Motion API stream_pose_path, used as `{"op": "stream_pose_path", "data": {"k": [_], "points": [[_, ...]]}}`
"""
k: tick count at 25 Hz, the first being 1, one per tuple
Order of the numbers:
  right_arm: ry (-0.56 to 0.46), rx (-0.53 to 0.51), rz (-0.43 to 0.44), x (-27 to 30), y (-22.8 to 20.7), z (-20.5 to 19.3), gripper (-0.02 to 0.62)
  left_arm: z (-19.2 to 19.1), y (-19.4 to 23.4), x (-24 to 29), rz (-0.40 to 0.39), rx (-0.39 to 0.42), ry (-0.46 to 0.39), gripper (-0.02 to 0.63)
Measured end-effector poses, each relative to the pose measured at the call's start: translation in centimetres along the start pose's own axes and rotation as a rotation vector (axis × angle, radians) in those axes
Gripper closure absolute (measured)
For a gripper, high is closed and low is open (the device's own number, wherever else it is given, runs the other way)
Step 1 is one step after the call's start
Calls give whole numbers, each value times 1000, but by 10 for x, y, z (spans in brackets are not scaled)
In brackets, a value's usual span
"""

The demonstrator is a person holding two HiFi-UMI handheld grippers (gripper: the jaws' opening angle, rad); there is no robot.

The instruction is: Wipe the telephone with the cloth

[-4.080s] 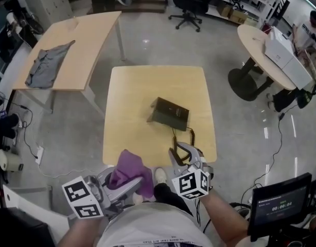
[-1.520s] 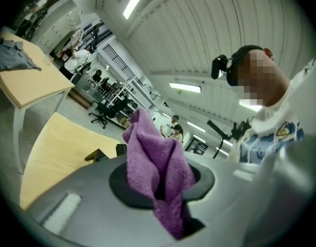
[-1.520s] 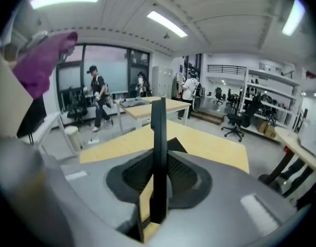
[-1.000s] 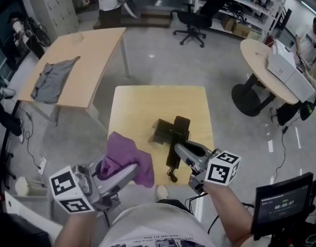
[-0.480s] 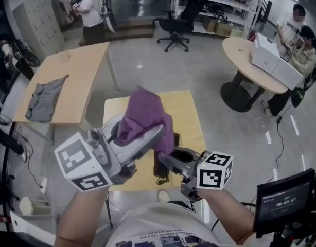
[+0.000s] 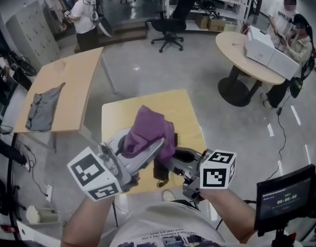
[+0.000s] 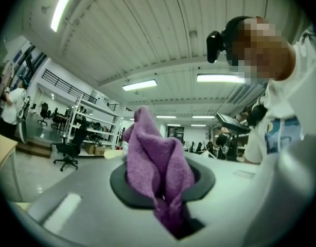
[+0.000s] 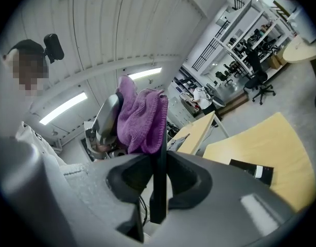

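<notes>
Jaws on the left gripper (image 6: 150,147) are clenched tight on a purple cloth (image 6: 146,127). It's bunched up and sticks out past the tips, with a fold pinched deep between the pads. The right gripper (image 6: 171,164) has its jaws closed on the black phone handset (image 8: 158,179), which from that gripper's own camera sits edge-on, a thin dark slab squeezed upright between the two pads.

Both grippers are held up in front of the person, close together above the small wooden table (image 6: 114,117). The cloth hangs right over the far end of the handset and looks to be touching it there. Only the handset's lower part pokes out below the cloth from the head view.

The phone base (image 8: 250,171) is lying flat on the table, well apart from the handset.

Off to the left is a longer table (image 6: 78,73) with a grey garment (image 6: 42,109) on it, and further back a black office chair (image 6: 171,30).
</notes>
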State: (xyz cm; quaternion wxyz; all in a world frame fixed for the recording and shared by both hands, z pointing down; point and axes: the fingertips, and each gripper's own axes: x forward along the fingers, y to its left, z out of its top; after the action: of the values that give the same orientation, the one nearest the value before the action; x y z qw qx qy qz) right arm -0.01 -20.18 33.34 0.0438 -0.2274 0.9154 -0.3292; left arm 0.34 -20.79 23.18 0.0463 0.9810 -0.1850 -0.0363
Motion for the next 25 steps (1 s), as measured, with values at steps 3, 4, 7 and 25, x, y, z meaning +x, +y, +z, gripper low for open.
{"op": "stream_pose_path", "data": {"k": [3, 4, 7, 25], "points": [[-9, 1, 3, 0, 0, 2, 518, -16, -9, -4, -17, -27, 33, 520], [-11, 2, 3, 0, 0, 3, 518, -21, -11, -7, -20, -41, 39, 520], [-16, 7, 4, -1, -2, 4, 518, -33, -17, -14, -24, -92, 46, 520], [-84, -4, 12, -18, -1, 25, 518, -112, -56, -57, -61, -287, 165, 520]]}}
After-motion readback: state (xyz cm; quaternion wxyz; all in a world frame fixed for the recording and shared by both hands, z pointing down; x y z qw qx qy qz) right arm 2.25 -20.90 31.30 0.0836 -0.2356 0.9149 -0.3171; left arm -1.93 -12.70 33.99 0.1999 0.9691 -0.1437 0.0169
